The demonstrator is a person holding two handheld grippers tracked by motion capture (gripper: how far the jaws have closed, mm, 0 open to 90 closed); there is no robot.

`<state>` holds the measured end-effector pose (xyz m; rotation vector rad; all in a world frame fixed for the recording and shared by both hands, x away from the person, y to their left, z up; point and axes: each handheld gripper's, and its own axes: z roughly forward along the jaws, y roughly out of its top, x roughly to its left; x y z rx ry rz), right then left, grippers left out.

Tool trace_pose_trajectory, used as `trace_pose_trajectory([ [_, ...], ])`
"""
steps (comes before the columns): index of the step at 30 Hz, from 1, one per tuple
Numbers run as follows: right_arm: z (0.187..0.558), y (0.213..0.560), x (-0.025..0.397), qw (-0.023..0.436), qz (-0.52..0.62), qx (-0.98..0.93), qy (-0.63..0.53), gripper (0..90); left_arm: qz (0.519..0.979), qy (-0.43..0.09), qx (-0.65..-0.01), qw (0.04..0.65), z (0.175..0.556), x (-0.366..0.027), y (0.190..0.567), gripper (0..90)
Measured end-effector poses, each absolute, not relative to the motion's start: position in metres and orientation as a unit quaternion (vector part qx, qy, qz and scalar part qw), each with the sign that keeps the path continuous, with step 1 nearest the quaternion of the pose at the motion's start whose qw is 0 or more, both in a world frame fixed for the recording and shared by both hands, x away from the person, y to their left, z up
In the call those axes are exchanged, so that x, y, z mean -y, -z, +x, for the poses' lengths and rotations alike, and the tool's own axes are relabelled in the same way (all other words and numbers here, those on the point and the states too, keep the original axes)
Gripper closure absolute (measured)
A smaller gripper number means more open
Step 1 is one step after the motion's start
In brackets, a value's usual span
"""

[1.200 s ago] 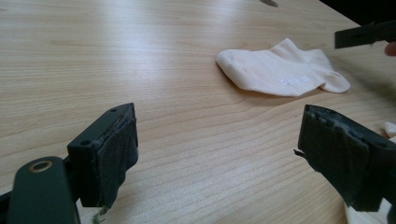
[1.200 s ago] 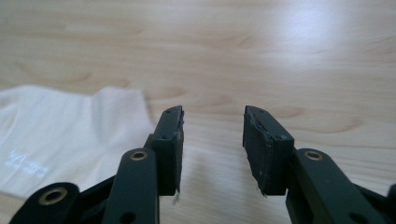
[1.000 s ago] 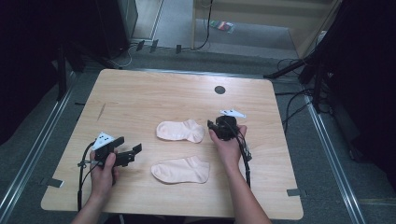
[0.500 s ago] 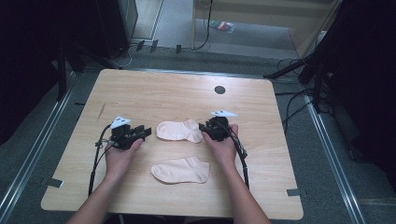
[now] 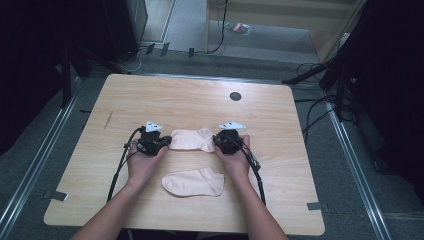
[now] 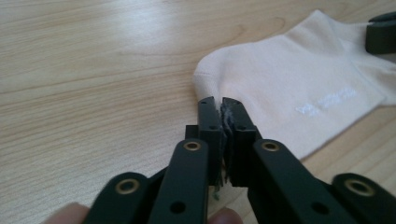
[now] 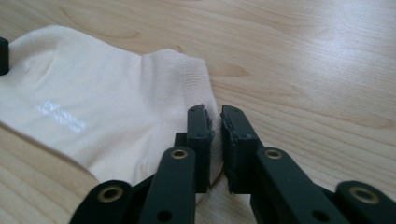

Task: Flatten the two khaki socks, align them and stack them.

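Two pale pink ankle socks lie flat on the wooden table [image 5: 190, 100]. The far sock [image 5: 191, 139] [image 6: 289, 84] [image 7: 93, 107] stretches between my two grippers. My left gripper [image 5: 162, 142] [image 6: 220, 108] is shut on its rounded toe end. At the other end, my right gripper [image 5: 217, 141] [image 7: 214, 116] has its jaws pinched on the ribbed cuff edge, with cloth in the narrow gap. The near sock [image 5: 194, 182] lies loose in front of my hands. Each gripper view shows the other gripper's black jaw tip at the sock's far end.
A small black round hole [image 5: 235, 96] sits near the table's far edge. Cables trail from both grippers toward the front edge. Bare wood lies to the left, right and far side of the socks. Dark stands and cables surround the table on the floor.
My left gripper moved forward and right from the front left to the far sock's toe. My right gripper shifted to its cuff. Both now pinch the sock.
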<state>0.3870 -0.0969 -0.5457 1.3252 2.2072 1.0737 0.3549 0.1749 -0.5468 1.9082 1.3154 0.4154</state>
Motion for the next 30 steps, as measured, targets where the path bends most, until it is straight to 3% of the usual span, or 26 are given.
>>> trace_pose_trajectory([
  [7, 0.384, 0.543, 0.112, 0.182, 0.495, -0.768, -0.364, 88.0, 0.753, -0.171, -0.513, 0.376, 0.346, -0.187, 0.547, 90.0],
  [13, 0.382, 0.544, 0.120, 0.149, 0.503, -0.761, -0.382, 86.9, 0.760, -0.139, -0.492, 0.402, 0.338, -0.185, 0.549, 89.4],
  [14, 0.381, 0.543, 0.118, 0.139, 0.488, -0.768, -0.392, 84.3, 0.757, -0.140, -0.489, 0.410, 0.337, -0.183, 0.547, 84.4],
  [16, 0.377, 0.538, 0.115, 0.142, 0.466, -0.768, -0.417, 65.0, 0.743, -0.132, -0.488, 0.439, 0.337, -0.184, 0.544, 59.4],
  [17, 0.376, 0.533, 0.116, 0.147, 0.472, -0.756, -0.429, 58.3, 0.734, -0.129, -0.492, 0.449, 0.337, -0.186, 0.542, 53.6],
  [19, 0.376, 0.531, 0.119, 0.146, 0.478, -0.747, -0.438, 57.6, 0.722, -0.130, -0.499, 0.461, 0.339, -0.190, 0.540, 51.5],
  [26, 0.378, 0.531, 0.130, 0.136, 0.504, -0.732, -0.437, 55.7, 0.709, -0.121, -0.515, 0.466, 0.343, -0.193, 0.544, 51.8],
  [30, 0.378, 0.535, 0.130, 0.130, 0.505, -0.732, -0.438, 55.8, 0.707, -0.107, -0.515, 0.472, 0.345, -0.194, 0.546, 60.1],
])
